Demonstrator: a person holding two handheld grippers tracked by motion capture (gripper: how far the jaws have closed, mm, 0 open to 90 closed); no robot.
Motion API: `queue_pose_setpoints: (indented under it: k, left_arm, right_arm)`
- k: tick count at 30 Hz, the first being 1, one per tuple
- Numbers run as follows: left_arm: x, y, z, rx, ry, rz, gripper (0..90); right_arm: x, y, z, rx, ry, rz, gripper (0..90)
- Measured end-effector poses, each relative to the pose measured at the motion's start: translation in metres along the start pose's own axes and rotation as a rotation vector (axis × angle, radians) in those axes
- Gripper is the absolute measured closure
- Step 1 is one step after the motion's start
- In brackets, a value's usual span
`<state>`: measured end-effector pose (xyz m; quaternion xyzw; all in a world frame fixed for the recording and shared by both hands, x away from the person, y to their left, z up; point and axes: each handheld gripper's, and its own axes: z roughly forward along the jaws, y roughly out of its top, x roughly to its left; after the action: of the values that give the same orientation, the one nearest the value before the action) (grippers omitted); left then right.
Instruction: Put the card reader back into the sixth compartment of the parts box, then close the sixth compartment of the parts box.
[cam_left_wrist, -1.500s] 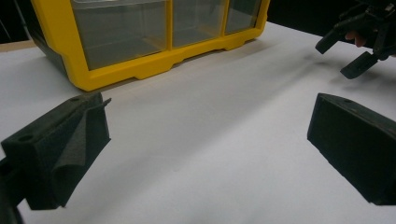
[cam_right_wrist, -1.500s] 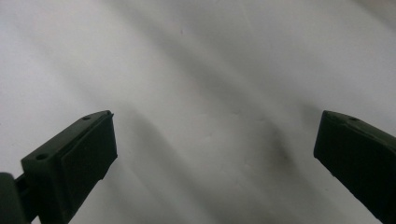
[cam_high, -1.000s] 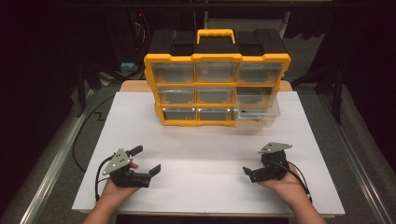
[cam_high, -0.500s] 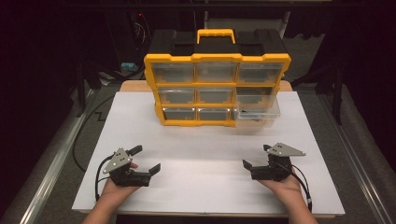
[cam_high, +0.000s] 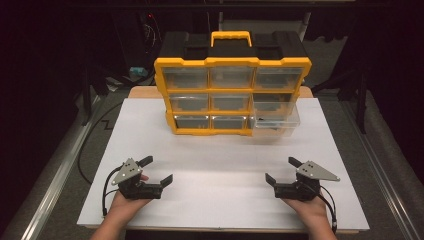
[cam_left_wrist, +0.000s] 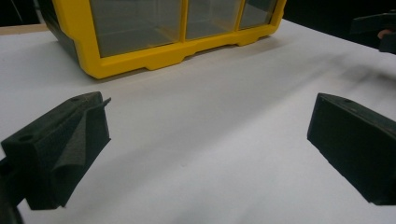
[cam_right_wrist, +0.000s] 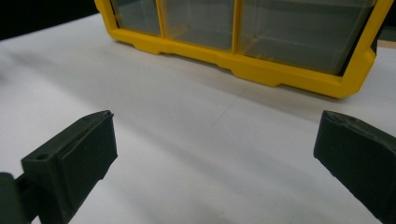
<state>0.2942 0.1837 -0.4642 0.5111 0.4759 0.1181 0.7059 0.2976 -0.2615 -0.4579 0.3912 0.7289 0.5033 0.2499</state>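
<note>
Both tools rest low on the white worktop (cam_high: 220, 165) with jaws spread wide and nothing between them: the left tool (cam_high: 156, 170) and the right tool (cam_high: 281, 171) sit well short of the yellow-framed plastic organiser with clear drawers and a black top (cam_high: 232, 65), which stands ahead of both. The clear plastic drawer (cam_high: 275, 119) at its lower row, ahead of the right tool, is pulled out. I judge the step to be dealing with that drawer. The right tool should travel forward, meet the drawer front squarely and low, and push or pull straight along its slide, not skewed, so the light case does not shift.

What the drawer holds is too dim to tell. In the right gripper view the drawer fronts (cam_right_wrist: 299, 28) are cut off at the top.
</note>
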Motion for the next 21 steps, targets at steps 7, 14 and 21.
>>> queue_pose_setpoints:
  k: [7,14,21]
  left_arm:
    - [0.002,0.0006,-0.0008,-0.001,0.011,0.009,0.2]
    - [0.0021,-0.0007,-0.0016,0.008,0.003,0.024,0.2]
    - [0.001,0.0,-0.0001,0.001,-0.012,0.02,0.2]
  right_arm:
    - [0.0011,-0.0001,-0.0011,0.001,-0.009,-0.017,0.0]
    - [0.0021,0.0011,-0.0041,0.0,-0.031,-0.013,0.0]
    - [0.0012,-0.002,-0.0042,0.017,-0.039,-0.014,0.0]
